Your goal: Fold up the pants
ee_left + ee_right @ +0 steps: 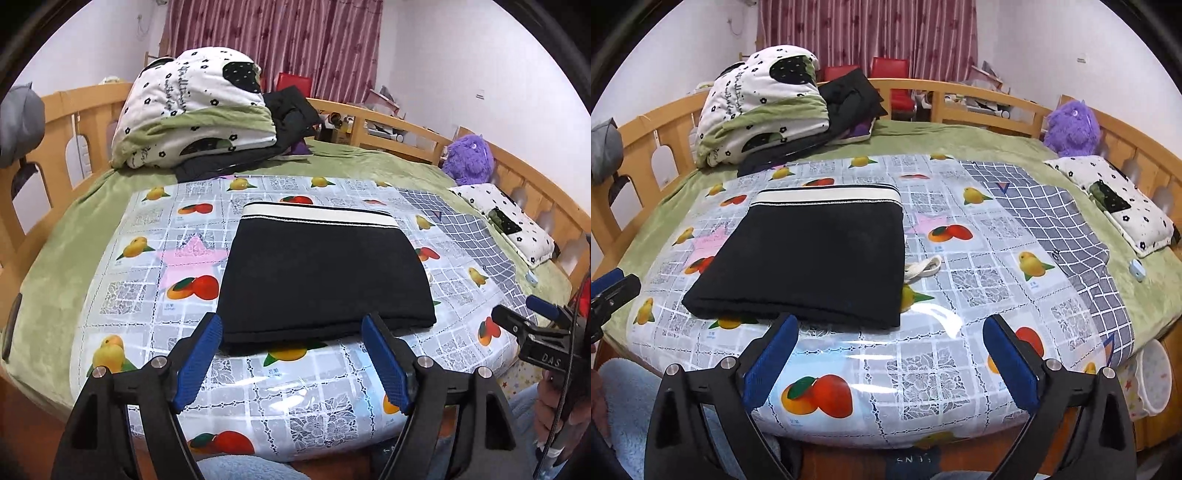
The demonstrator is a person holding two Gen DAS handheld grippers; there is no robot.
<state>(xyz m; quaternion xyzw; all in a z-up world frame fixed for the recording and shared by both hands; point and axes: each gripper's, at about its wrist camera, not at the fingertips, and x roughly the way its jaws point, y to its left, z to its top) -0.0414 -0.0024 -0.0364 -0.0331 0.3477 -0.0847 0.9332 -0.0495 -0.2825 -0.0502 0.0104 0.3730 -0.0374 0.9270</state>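
Now you are looking at one pair of black pants (325,273), folded into a flat rectangle, its white waistband (317,216) facing away from you. It is lying on one fruit-printed plastic sheet (147,236) spread over the bed (55,266). One white drawstring loop (923,267) is poking out at its right side. You are holding two sets of tongs, both standing wide apart and gripping nothing. The left tongs (291,332) are hanging just over the near folded edge, apart from the cloth. The right tongs (890,332) are sitting beside the near right corner. Farther off are one folded quilt (192,107), one purple plush toy (469,158) and one pillow (506,221).
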